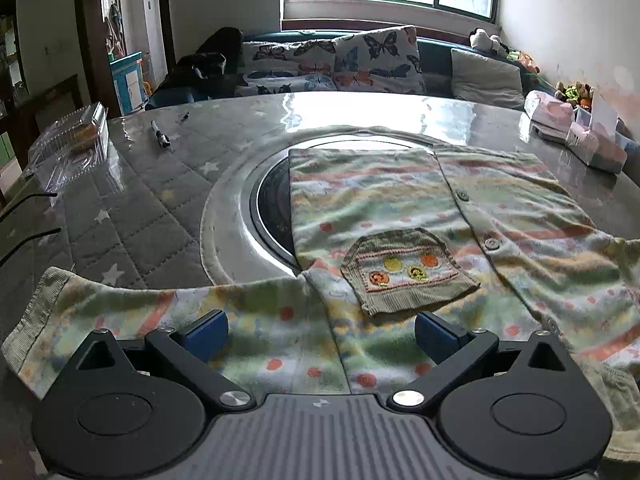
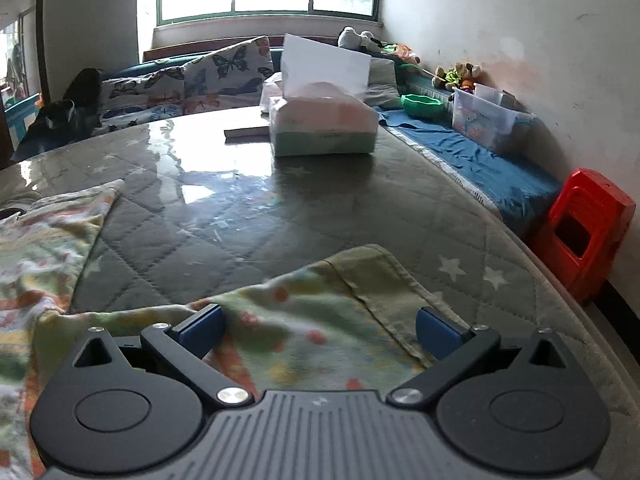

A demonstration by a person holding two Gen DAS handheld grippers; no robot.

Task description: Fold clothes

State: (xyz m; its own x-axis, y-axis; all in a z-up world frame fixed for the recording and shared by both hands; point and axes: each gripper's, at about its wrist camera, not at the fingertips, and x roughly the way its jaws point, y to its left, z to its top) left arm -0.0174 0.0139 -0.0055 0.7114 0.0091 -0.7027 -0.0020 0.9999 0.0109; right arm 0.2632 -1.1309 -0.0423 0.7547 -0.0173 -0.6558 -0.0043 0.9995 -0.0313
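Cardigan (image 1: 460, 216) on table (image 1: 160, 200); tissue box (image 2: 322, 126) probably behind.

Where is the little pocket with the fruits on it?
In the left wrist view, the pocket sits on the striped cardigan, just ahead of the open left gripper and left of the row of buttons.

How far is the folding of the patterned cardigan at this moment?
Done: one panel of the patterned cardigan already lies folded over its body, with a straight edge. In hand: nothing. The left gripper hangs over one sleeve and the right gripper over the other sleeve, both with jaws wide open and gripping no cloth. Left: both sleeves and the final folds.
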